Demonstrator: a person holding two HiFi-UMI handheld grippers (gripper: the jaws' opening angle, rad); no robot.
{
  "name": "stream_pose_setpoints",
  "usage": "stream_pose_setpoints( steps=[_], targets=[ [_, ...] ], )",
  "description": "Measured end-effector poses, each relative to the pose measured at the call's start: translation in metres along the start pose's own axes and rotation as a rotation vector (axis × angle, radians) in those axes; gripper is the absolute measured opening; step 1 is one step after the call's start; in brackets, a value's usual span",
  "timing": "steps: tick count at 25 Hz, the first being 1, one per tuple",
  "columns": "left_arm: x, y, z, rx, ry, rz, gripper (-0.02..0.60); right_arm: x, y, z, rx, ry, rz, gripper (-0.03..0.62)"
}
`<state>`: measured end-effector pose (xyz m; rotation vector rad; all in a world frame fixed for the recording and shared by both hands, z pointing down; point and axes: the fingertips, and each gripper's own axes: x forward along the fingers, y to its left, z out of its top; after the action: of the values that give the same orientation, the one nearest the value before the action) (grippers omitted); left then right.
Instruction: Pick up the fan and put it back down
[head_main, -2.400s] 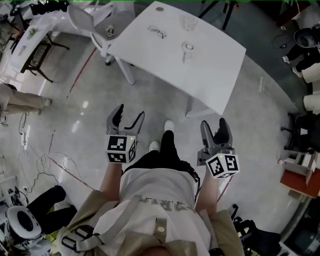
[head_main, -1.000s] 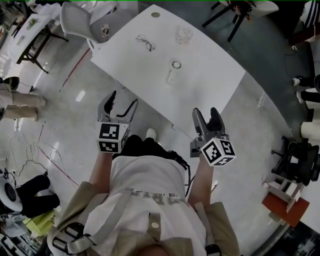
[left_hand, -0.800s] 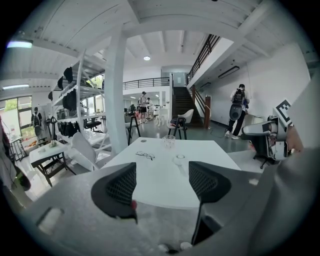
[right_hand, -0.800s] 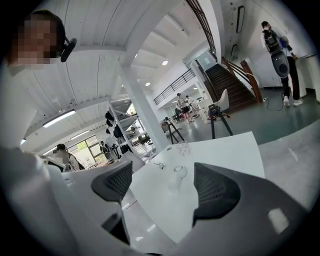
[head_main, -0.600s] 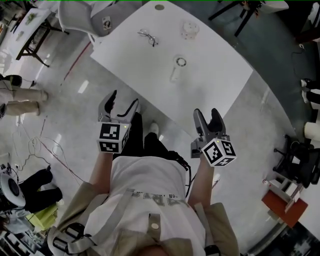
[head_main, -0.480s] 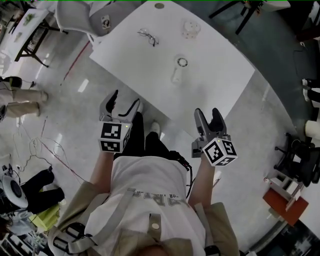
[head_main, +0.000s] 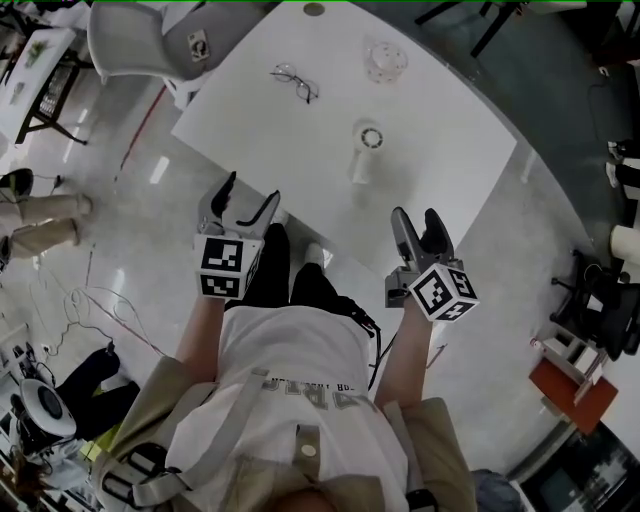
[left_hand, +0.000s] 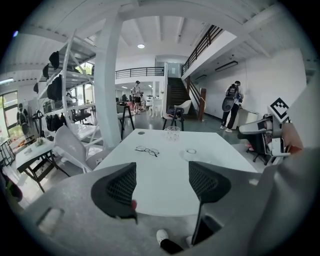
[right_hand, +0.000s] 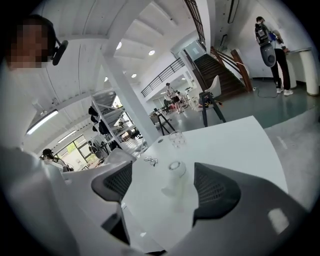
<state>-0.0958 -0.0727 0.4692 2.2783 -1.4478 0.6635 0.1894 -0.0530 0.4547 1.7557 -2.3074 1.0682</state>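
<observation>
Both tongs are held out at the near edge of the desk (head_main: 300, 150), nothing touched yet. The left gripper (head_main: 250, 192) is spread wide with nothing between its jaws. Same goes for the right gripper (head_main: 415, 222): jaws apart, nothing pinched. The fan (head_main: 367, 150) is sat roughly mid-desk, well apart from both grippers, and in the right gripper view it's framed in the gap between the jaws. A pair of glasses (head_main: 294, 83) is laid nearer the left edge, and a clear cup (head_main: 385, 60) is parked toward the far edge.
</observation>
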Motion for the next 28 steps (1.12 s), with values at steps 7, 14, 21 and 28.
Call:
stream_pose_setpoints(
  steps=[7, 14, 21, 28],
  targets=[
    [0.032, 0.028, 0.007, 0.033, 0.031, -0.045, 0.341, 0.046, -0.001, -0.004, -0.017, 0.089, -0.054, 0.364],
    [0.059, 0.040, 0.008, 0.042, 0.062, -0.112, 0.341, 0.092, -0.002, -0.012, -0.028, 0.170, -0.085, 0.363],
    [0.083, 0.044, 0.012, 0.063, 0.084, -0.187, 0.341, 0.134, -0.013, -0.034, -0.085, 0.307, -0.169, 0.362],
    [0.104, 0.057, 0.017, 0.080, 0.097, -0.227, 0.341, 0.168, -0.027, -0.064, -0.132, 0.475, -0.219, 0.362]
  ],
)
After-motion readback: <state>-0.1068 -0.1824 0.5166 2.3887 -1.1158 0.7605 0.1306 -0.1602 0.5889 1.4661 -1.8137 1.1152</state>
